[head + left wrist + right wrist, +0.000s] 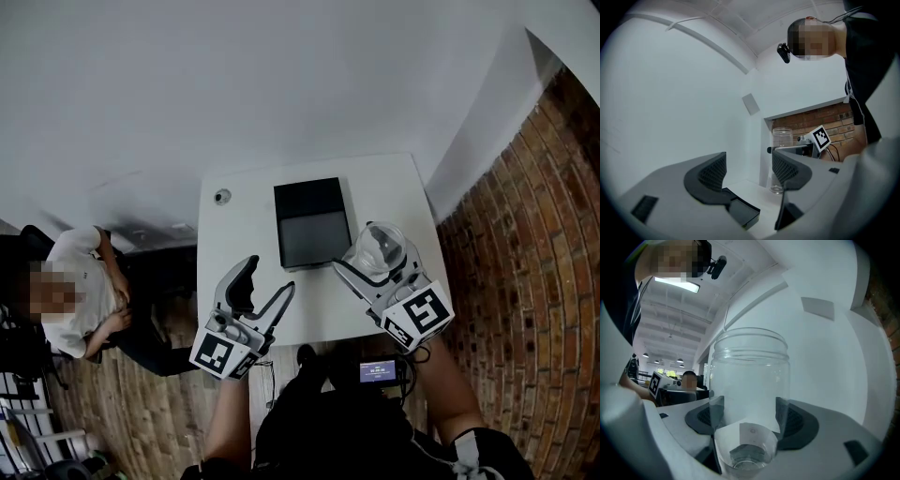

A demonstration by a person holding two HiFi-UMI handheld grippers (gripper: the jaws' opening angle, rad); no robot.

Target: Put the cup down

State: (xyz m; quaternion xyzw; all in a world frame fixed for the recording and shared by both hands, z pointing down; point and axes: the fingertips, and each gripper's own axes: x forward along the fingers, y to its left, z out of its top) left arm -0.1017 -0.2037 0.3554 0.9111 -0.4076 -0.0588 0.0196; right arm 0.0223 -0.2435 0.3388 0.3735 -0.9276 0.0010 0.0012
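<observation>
The right gripper (371, 256) is clamped on the sides of the upright clear wide-mouthed cup (377, 239) near the right edge of the white table (242, 234), just beside the black rectangular tray (312, 223) at its middle, while the left gripper (269, 277) hangs with its jaws apart and empty by the front edge.

My left gripper (266, 281) and right gripper (375, 259) are white-shelled with black ribbed pads (712, 173). Each bears a black-and-white marker cube (217, 354). I wear a black top (347, 433).
</observation>
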